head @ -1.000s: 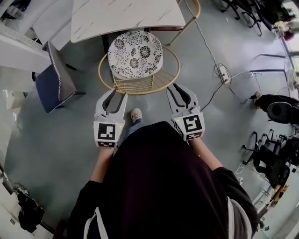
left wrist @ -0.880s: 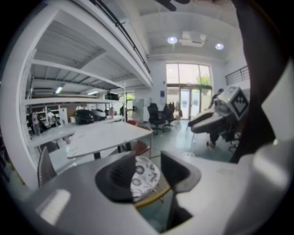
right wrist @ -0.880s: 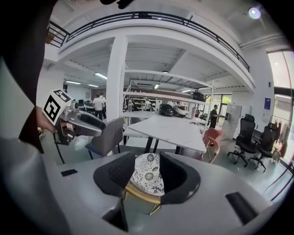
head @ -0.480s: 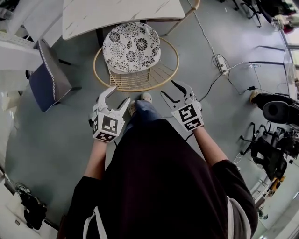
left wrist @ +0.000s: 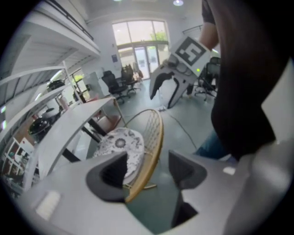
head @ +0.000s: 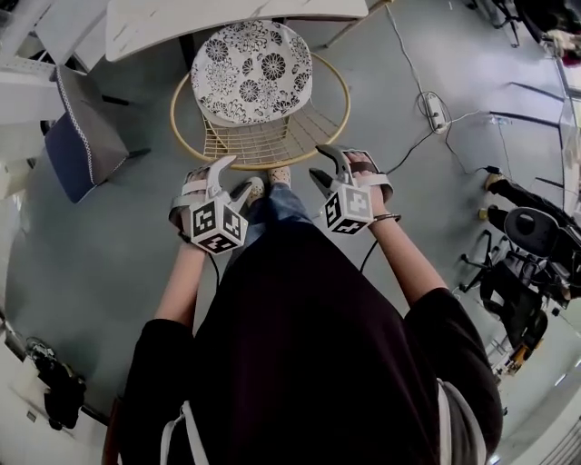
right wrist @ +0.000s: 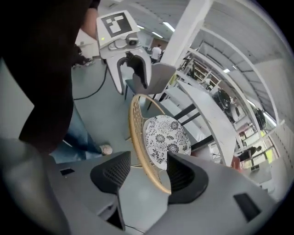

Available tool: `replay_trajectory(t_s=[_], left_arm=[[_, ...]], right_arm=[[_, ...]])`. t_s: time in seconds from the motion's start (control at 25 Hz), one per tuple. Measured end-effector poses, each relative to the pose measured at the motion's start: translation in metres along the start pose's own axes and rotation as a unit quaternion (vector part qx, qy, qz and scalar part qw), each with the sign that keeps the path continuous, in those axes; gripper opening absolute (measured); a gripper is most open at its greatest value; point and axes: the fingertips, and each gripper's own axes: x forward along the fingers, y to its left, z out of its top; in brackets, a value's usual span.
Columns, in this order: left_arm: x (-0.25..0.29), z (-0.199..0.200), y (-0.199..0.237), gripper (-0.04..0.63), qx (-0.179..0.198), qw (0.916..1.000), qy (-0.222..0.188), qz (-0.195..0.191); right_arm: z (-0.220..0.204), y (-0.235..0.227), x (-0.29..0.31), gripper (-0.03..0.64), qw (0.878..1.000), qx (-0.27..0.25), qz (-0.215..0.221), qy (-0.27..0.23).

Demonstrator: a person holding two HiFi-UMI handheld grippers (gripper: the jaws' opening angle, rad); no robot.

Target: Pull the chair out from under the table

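Observation:
The chair has a round gold wire back (head: 272,150) and a floral cushion (head: 247,73); its front is tucked under the white marble table (head: 227,18). My left gripper (head: 229,180) is at the left of the near rim and my right gripper (head: 324,169) at the right. In the left gripper view the rim (left wrist: 154,147) runs between the opening jaws of the left gripper (left wrist: 147,172), close to the left pad (left wrist: 110,174). In the right gripper view the rim (right wrist: 140,151) passes between the opening jaws of the right gripper (right wrist: 147,174). No pad presses on it.
A blue-grey upholstered chair (head: 82,136) stands to the left of the table. A power strip with cables (head: 435,113) lies on the floor at the right, with black office chairs (head: 536,245) beyond. The person's shoes (head: 277,176) are just behind the chair's rim.
Both grippers have dropped toward the chair's back rim and rolled over, so the marker cubes face up. Their jaws have spread wide around the rim.

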Motion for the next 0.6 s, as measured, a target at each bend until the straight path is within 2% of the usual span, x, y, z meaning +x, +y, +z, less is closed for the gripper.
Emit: replay_trajectory(t_s=[0.28,0.48,0.6], left_arm=[[0.045,-0.027,-0.011,0.287,0.069,0.9943,0.076,-0.031],[0.076,-0.047,-0.016,0.287,0.136,0.9809,0.126,-0.061],[0.091,-0.057,-0.015,0.287,0.15,0.9745,0.15,-0.075]], right_arm=[[-0.031,0.009,0.047,0.209,0.995,-0.092,0.033,0.035],[-0.049,0.007,0.081,0.209,0.986,-0.15,0.051,0.06],[-0.058,0.004,0.097,0.209,0.978,-0.184,0.055,0.077]])
